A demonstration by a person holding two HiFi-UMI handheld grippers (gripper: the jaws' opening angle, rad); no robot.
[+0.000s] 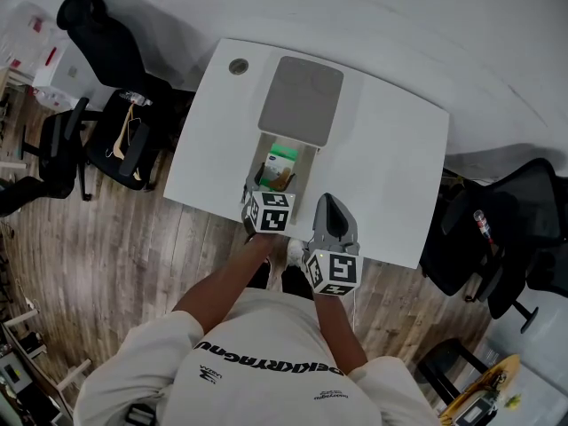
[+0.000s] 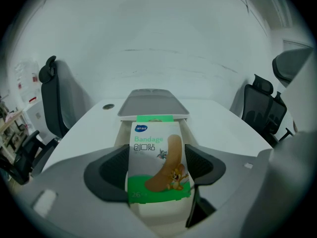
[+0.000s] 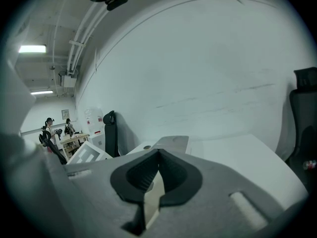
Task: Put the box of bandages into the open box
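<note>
A person's white T-shirt with black lettering (image 1: 266,371) fills the bottom of the head view. Both forearms reach out from it to the near edge of a white table with rounded corners (image 1: 390,167).

The left gripper (image 1: 272,186) is clamped on a white-and-green cardboard box of bandages (image 1: 283,160). In the left gripper view, the left gripper (image 2: 158,175) presses its dark ribbed pads (image 2: 111,170) against the two narrow sides of the box of bandages (image 2: 157,157). The carton stands upright between them, its printed face with a tan plaster and a cartoon turned toward the camera.

The carton is held at the mouth of the open box (image 1: 311,169), a cream rectangular container near the table's front edge. Its flat grey lid (image 1: 302,98) lies folded back on the table beyond it. From the head view the box of bandages falls inside the outline of the open box's walls. Whether it touches the bottom cannot be told. The lid (image 2: 152,102) shows just past the carton's top in the left gripper view.

The right gripper (image 1: 327,204) sits just to the right of the left one, at the table's near edge beside the open box. In its own view the right gripper (image 3: 158,155) has its jaws meeting at the tips with nothing between them.

A round grey grommet (image 1: 238,66) is set near the table's far left corner. A black office chair (image 1: 98,34) stands to the left on the wood-plank floor (image 1: 106,256).
</note>
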